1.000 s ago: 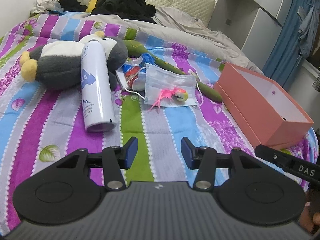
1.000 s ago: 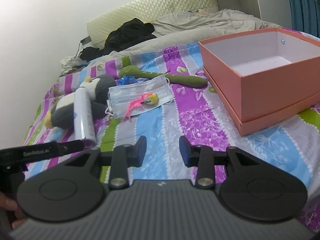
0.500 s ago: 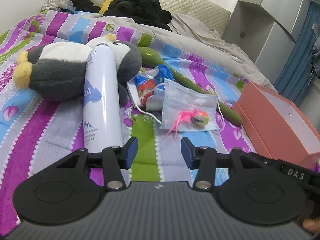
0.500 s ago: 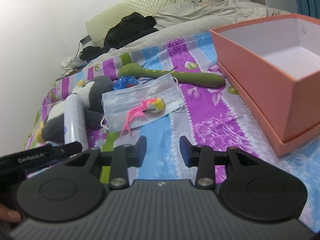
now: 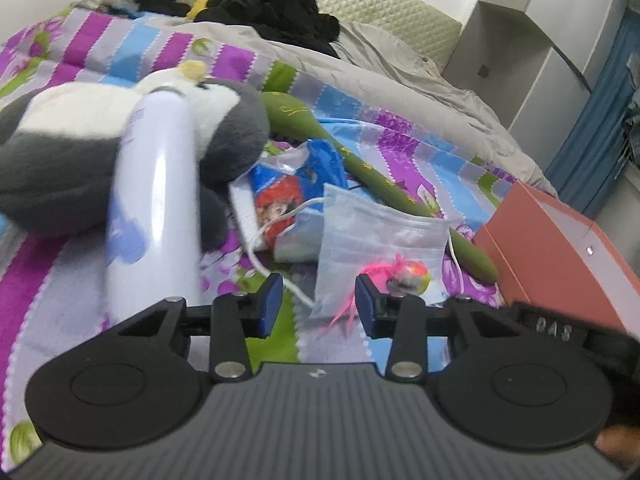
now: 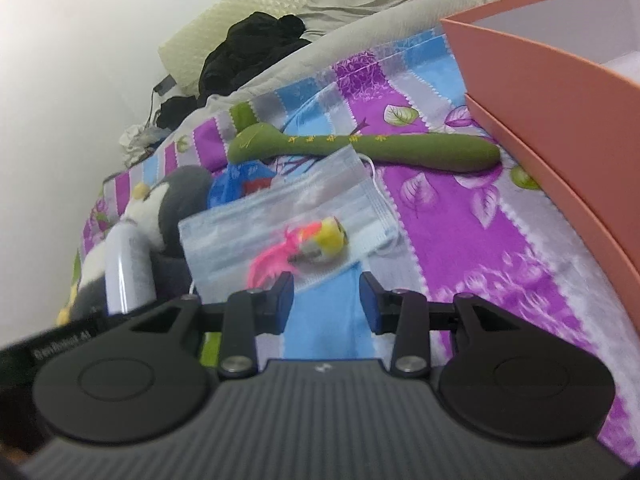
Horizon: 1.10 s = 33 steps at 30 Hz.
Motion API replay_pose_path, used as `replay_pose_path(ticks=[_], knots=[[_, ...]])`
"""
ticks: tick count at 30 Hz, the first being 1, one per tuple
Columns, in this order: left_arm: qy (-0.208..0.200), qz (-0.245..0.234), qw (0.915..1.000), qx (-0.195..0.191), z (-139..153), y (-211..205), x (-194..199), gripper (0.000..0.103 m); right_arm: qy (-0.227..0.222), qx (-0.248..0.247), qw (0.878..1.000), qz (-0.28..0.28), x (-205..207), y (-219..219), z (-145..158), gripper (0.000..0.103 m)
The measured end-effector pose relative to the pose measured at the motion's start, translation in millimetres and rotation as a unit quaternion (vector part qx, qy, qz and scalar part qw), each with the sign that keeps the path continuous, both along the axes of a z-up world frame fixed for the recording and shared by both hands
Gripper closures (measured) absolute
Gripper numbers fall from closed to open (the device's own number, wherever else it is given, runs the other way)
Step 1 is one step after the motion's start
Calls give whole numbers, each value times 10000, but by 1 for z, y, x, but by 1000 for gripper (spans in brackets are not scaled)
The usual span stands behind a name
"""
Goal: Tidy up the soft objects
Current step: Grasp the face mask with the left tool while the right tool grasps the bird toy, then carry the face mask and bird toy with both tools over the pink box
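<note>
A grey and white penguin plush (image 5: 72, 160) (image 6: 176, 204) lies on the striped bedspread, with a white spray can (image 5: 154, 208) (image 6: 126, 268) against it. A blue face mask (image 5: 372, 236) (image 6: 288, 220) carries a small pink and yellow feathered toy (image 5: 404, 276) (image 6: 316, 242). A long green soft toy (image 5: 360, 164) (image 6: 360, 146) lies behind it. My left gripper (image 5: 318, 306) is open and empty just before the mask's near edge. My right gripper (image 6: 326, 304) is open and empty just before the feathered toy.
An open salmon-pink box (image 5: 560, 248) (image 6: 560, 92) stands at the right on its lid. A blue printed packet (image 5: 288, 196) lies between plush and mask. Dark clothes (image 5: 272, 12) and a grey blanket (image 5: 400, 76) lie at the head of the bed.
Both grippers have moved forward and down toward the mask and feathered toy, which now appear larger and closer. Both have stayed open.
</note>
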<state>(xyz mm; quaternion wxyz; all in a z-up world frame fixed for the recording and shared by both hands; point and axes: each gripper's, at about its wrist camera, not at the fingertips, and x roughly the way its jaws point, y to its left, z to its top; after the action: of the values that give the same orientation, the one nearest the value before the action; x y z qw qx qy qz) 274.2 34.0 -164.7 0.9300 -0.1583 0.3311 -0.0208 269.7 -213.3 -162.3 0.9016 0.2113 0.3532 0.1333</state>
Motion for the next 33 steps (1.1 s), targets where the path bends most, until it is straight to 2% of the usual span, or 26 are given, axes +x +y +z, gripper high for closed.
replay_pose_path(ticks=[3,12,14,17,19,22,27,30,33], knots=[[29,8,10000,57,-7,-5,16,57,73,113,9999,-35,19,2,-2,62],[191,60,9996,-178,-29,-3,45,58,325,154,9993,-88,61,14,-19,62],[199,15,9996,-205,-32,-4,49,61,392,196,9990,-114,67,16,-21,62],[288,-83,9991,-284,-36,-7,54,72,523,286,9982,-107,72,18,-25,62],[324,-160,9990,-270,-38,-10,55,83,575,231,9980,-119,75,20,-27,62],[314,-186,9991,-205,-36,-14,54,94,589,176,9981,-86,76,21,-26,62],[265,-223,9992,-191,-26,-19,48,99,545,57,9985,-42,71,21,-18,65],[191,-277,9994,-30,-16,-24,39,99,447,-34,9990,-31,65,20,-8,65],[149,-275,9995,-70,-7,-26,30,99,412,-93,9991,-29,57,16,0,65]])
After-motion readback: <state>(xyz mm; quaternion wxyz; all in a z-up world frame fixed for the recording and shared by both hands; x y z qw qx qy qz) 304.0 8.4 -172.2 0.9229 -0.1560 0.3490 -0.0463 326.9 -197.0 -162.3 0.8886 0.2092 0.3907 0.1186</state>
